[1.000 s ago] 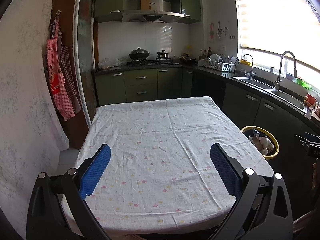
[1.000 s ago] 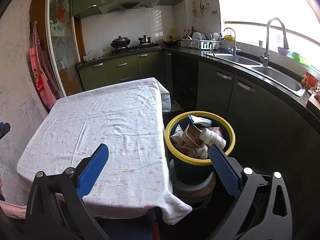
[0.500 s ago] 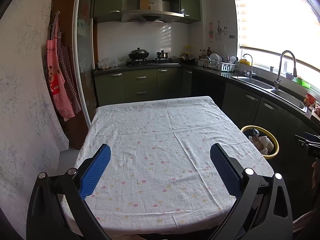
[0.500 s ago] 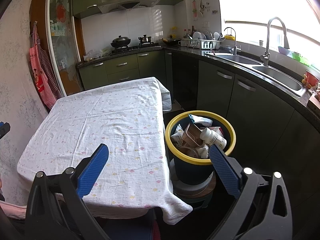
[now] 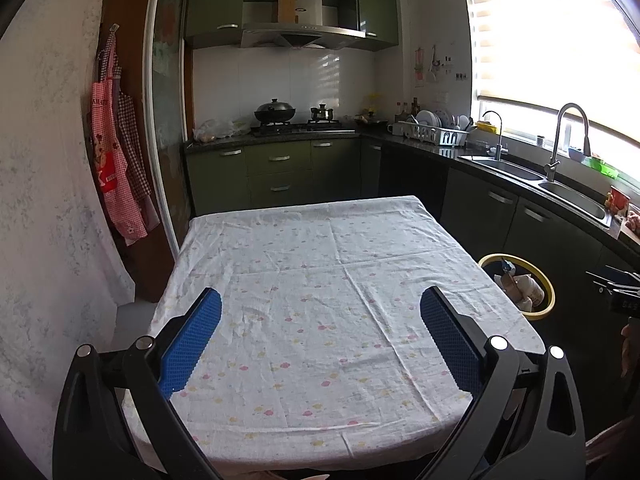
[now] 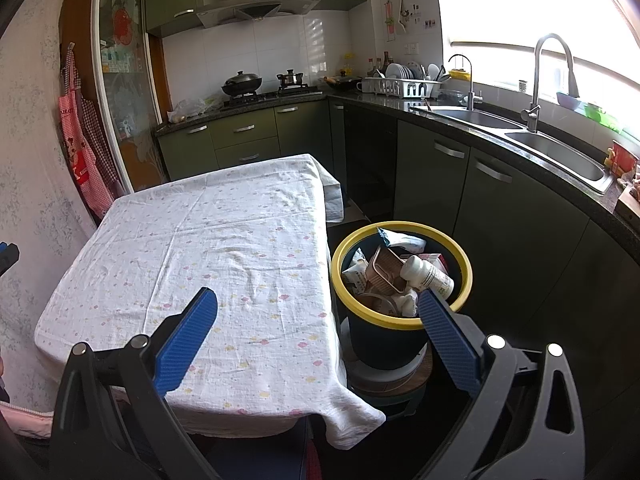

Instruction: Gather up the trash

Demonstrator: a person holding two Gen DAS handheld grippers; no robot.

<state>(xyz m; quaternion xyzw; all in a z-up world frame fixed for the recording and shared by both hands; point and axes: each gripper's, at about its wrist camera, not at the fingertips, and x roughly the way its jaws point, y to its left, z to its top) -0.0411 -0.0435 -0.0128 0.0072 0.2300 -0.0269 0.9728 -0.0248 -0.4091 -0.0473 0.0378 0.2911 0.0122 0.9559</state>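
A dark bin with a yellow rim (image 6: 401, 322) stands on the floor right of the table; it also shows in the left wrist view (image 5: 546, 308). It holds trash: a white bottle (image 6: 427, 275), a brown tray (image 6: 383, 272) and wrappers. My left gripper (image 5: 318, 312) is open and empty above the table's white flowered cloth (image 5: 312, 280). My right gripper (image 6: 316, 312) is open and empty, above the table's right edge, its right finger in front of the bin. No loose trash shows on the cloth.
Green cabinets and a dark counter (image 6: 520, 148) with a sink (image 6: 552, 152) and tap run along the right and back. A stove with pots (image 5: 288, 116) is at the back. Aprons (image 5: 116, 168) hang on the left wall.
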